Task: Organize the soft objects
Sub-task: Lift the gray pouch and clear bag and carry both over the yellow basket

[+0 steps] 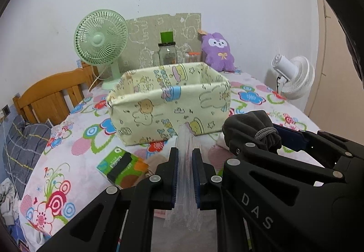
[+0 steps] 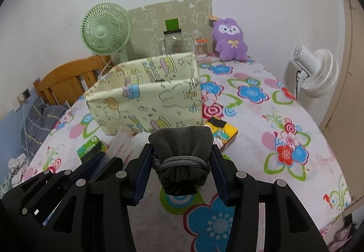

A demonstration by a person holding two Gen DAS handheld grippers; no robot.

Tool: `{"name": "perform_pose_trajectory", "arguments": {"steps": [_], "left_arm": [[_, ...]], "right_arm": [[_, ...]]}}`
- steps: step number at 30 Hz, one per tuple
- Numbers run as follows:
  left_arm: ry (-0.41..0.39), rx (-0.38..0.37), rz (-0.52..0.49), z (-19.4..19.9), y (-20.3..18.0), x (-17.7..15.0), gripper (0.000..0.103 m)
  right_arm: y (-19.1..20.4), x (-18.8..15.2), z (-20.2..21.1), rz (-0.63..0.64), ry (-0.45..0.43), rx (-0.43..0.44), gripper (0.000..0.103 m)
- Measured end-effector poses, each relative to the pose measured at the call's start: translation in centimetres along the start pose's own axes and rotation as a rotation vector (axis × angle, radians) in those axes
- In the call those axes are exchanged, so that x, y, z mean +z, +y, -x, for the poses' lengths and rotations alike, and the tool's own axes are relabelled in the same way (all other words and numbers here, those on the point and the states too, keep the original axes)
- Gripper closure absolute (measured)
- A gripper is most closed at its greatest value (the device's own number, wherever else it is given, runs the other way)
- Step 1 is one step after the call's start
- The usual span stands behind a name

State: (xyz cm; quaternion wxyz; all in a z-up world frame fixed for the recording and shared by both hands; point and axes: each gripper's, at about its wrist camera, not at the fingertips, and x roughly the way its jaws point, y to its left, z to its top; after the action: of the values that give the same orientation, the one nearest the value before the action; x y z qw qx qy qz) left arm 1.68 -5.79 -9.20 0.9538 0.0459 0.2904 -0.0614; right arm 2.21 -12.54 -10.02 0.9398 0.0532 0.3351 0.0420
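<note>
1. Drawstring pouch (image 2: 182, 152), dark grey and soft, is pinched at its cinched neck between the fingers of the right gripper (image 2: 182, 174); holding it at the cord likely keeps the fabric bunched for carrying.
2. Clear plastic bag (image 1: 185, 161) stands upright, pressed between the closed fingers of the left gripper (image 1: 184, 174).
3. Fabric bin (image 1: 169, 102), open-topped, sits just ahead of both grippers, the probable destination.
4. Green box (image 1: 118, 164) lies on the floral cloth (image 2: 284, 115), left of the bin.

Right tool (image 2: 180, 169) clamps grey drawstring pouch (image 2: 182, 149) above floral cloth (image 2: 261, 129), fabric bin (image 2: 145, 97) just ahead.
</note>
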Motion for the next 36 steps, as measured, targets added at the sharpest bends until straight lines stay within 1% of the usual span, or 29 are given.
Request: {"name": "perform_pose_trajectory", "arguments": {"steps": [18, 25, 36], "left_arm": [[-0.047, -0.003, 0.029, 2.2, 0.9, 3.8, 0.093], [-0.075, 0.007, 0.033, 3.2, 1.2, 5.3, 0.093], [-0.118, 0.018, 0.04, 3.7, 1.7, 7.6, 0.093]], "right_arm": [[1.2, 3.8, 2.8, 0.029, -0.078, -0.026, 0.05], [1.6, 5.2, 4.0, 0.042, -0.12, -0.026, 0.05], [2.0, 7.5, 4.7, 0.042, -0.161, -0.017, 0.05]]}}
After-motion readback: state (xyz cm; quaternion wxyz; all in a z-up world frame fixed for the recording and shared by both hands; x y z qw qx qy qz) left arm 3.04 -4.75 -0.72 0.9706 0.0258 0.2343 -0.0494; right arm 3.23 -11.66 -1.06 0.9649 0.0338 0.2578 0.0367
